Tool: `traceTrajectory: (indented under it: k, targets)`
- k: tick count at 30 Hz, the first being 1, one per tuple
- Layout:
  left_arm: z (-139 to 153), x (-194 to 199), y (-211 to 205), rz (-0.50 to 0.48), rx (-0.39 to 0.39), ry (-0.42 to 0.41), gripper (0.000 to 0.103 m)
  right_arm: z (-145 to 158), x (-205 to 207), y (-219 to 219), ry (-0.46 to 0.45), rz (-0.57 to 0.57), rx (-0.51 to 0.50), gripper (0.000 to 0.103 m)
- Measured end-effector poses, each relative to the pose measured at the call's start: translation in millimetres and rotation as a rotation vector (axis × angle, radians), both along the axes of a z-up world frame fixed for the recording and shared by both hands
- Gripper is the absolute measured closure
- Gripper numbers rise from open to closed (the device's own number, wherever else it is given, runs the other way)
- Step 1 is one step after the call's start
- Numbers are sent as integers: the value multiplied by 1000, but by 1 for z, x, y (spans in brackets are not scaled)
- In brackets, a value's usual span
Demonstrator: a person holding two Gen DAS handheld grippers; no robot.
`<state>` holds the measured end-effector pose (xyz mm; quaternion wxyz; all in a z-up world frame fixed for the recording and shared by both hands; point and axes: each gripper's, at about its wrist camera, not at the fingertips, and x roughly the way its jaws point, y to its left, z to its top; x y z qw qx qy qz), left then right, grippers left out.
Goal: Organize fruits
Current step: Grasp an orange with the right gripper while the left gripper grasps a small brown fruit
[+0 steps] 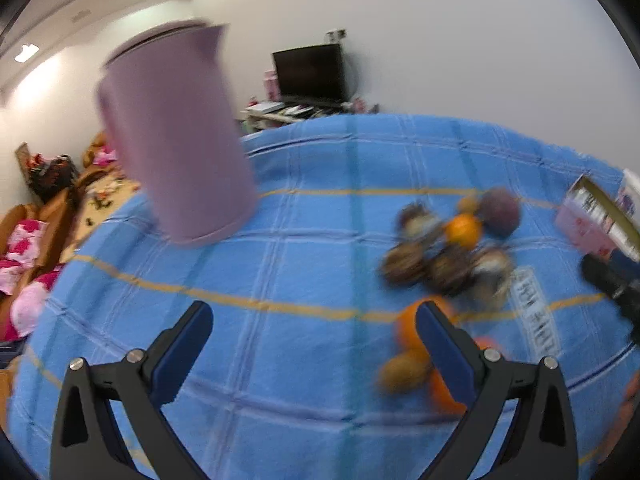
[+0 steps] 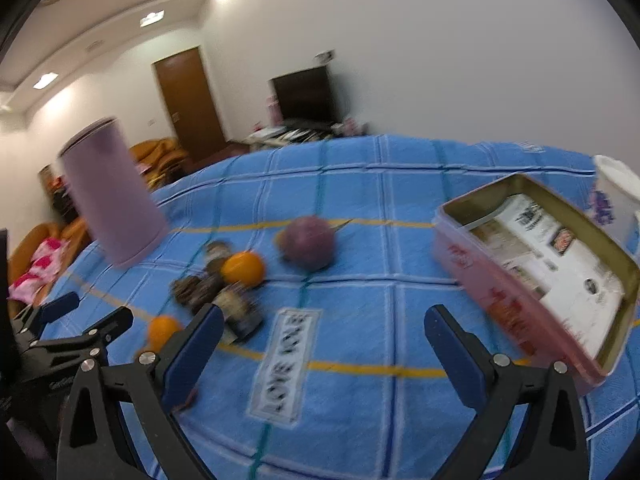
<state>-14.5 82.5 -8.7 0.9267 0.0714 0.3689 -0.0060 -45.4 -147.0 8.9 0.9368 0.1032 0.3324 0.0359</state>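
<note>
Nothing sorted yet: fruits (image 2: 240, 280) loose on cloth (image 2: 360, 320), tin (image 2: 592, 224) fruitless; left gripper (image 1: 314, 334), right gripper (image 2: 324, 334) spread, holding nothing.

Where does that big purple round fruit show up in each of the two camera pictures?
Left wrist view: the purple fruit sits right of centre, at the far edge of the fruit pile, just behind an orange.
Right wrist view: the purple fruit lies near the middle, on the blue cloth, right of the same orange.
Shared landmark: the lilac pitcher, standing at the left in both.
</note>
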Motion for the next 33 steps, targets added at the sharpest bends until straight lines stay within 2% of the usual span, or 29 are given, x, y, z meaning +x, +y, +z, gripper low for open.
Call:
traceTrajectory:
  k: [2, 4, 5, 9, 12, 13, 15, 20, 22, 24, 26, 30, 33]
  targets:
    - [-5, -6, 19, 21, 14, 30, 4, -2, -1, 11, 38, 69, 25, 20]
    - [-12, -11, 38, 27, -3, 81, 12, -4, -2, 24, 75, 124, 39, 43]
    - [-14, -14, 47, 29, -16, 104, 13, -5, -1, 29, 92, 146, 47, 45]
    - [-21, -21, 60, 51, -16, 125, 14, -8, -1, 60, 137, 273, 99, 45]
    - [-25, -21, 61, 48, 10, 137, 28, -13, 2, 88, 175, 349, 78, 45]
    - [-25, -22, 61, 34, 0, 145, 32, -16, 4, 97, 180, 358, 48, 45]
    - [-22, -25, 61, -4, -37, 152, 32, -21, 7, 107, 195, 368, 4, 45]
    - [-13, -24, 53, -97, -159, 132, 32, -39, 20, 120, 257, 379, -26, 45]
    - [-12, -20, 44, -109, -163, 138, 32, -40, 21, 126, 239, 385, -81, 46]
    - [-12, -16, 30, -112, -99, 131, 32, -40, 22, 127, 238, 391, -105, 53]
    - [-14, -13, 19, -125, -54, 134, 32, -39, 21, 121, 250, 401, -111, 53]
    - [-18, -9, 1, -195, -101, 182, 32, -32, 12, 95, 228, 325, -122, 53]
    - [-20, -12, -15, -246, -79, 186, 36, -24, 5, 70, 203, 265, -100, 53]
